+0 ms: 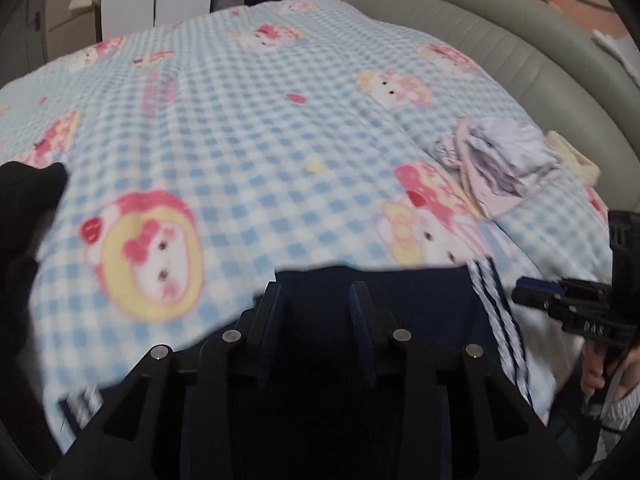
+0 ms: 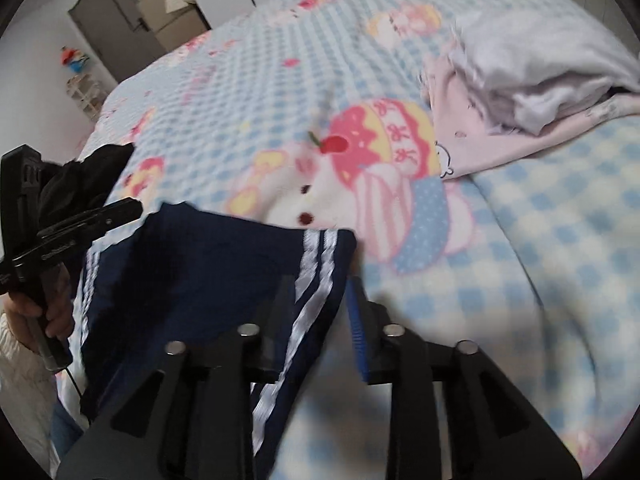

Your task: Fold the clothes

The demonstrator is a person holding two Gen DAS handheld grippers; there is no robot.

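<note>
Two tongs are working one navy garment (image 2: pixel 208 280) with white side stripes, lying on the checked bed cover (image 1: pixel 248 128) at six o'clock. Left tongs (image 1: pixel 316 300) are standing released above the cloth; right tongs (image 2: pixel 320 304) are straddling its striped edge, grip uncertain. Risk: the loose edge slipping out, spoiling the fold.

The blanket (image 1: pixel 248 128) is light blue and white gingham with pink, yellow and white cartoon cats. The garment (image 2: pixel 208 264) is navy with white side stripes. At two o'clock lies a pale lilac and pink pile of clothes (image 1: pixel 500 156); the headboard (image 1: pixel 500 28) is grey-green.
</note>
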